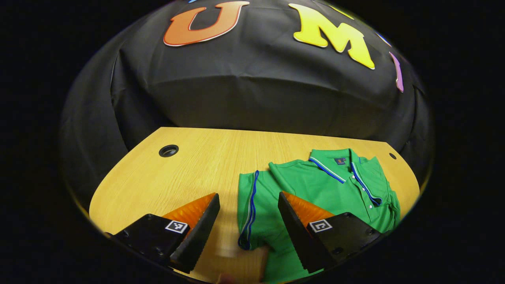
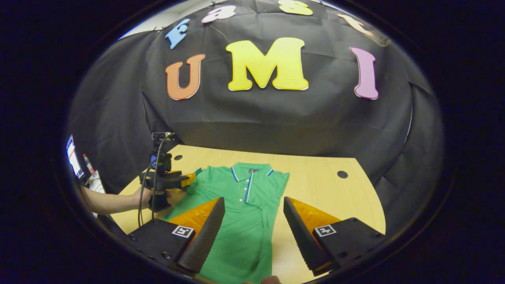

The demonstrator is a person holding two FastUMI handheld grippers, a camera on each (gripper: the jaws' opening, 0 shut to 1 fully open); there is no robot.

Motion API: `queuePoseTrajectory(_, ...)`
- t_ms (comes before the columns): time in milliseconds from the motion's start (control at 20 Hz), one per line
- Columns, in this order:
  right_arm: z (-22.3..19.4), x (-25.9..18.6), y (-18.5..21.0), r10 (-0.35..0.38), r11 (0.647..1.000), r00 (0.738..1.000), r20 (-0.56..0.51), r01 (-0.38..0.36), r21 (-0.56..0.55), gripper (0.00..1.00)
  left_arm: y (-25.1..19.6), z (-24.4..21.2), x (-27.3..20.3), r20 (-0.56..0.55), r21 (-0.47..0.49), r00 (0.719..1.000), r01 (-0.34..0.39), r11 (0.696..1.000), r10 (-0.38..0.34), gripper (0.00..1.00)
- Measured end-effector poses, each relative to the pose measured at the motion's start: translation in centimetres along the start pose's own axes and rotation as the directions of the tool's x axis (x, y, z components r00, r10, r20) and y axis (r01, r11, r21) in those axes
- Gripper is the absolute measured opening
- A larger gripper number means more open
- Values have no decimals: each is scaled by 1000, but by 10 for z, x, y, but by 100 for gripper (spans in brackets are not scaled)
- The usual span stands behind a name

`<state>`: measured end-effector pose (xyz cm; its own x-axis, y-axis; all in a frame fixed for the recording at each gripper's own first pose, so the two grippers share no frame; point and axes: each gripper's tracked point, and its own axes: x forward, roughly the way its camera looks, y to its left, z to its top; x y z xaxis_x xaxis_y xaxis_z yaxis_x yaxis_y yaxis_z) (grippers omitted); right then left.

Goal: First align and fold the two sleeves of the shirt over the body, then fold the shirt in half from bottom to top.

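Left gripper [image 1: 248, 215] hangs wide open over the sleeve [image 1: 247, 209], its trimmed cuff between the fingers. Right gripper [image 2: 254, 221] is open too, holding nothing, above the shirt [image 2: 240, 221], which lies flat, collar far, on the table [image 2: 327, 189]. The right side looks already folded in. My judgement: pinch the cuff edge low, lift slightly, carry it across square to the placket.

Recording booth, lab-type setting.
Black cloth wall [image 2: 276, 114] behind a wooden worktop [image 1: 189, 165] with cable holes; monitor [image 2: 73, 156] at the edge.
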<state>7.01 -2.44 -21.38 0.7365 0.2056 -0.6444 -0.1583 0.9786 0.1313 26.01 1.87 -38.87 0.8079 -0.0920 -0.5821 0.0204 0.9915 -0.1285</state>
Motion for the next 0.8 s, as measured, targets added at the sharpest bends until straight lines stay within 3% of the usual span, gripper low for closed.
queuePoseTrajectory(100,-6,2,-3,-6,1000,1000,-16,6,6,95,3,-11,10,-39,-21,999,6,1000,-7,91)
queuePoseTrajectory(450,-10,8,-16,-38,999,999,-37,38,10,92,8,-14,27,-73,83,997,2,997,4,73)
queuePoseTrajectory(500,-10,8,-13,-35,999,999,-33,35,5,92,10,-15,27,-82,92,997,0,996,8,63)
queuePoseTrajectory(650,-14,10,-7,-26,999,999,-33,25,-21,95,13,-16,29,-97,117,995,8,993,3,44)
queuePoseTrajectory(750,-18,9,-9,-43,998,998,-35,41,-41,95,18,-14,29,-111,115,994,6,993,7,12)
queuePoseTrajectory(800,-18,8,-9,-46,998,998,-33,45,-44,95,20,-11,27,-118,109,993,-2,994,15,10)
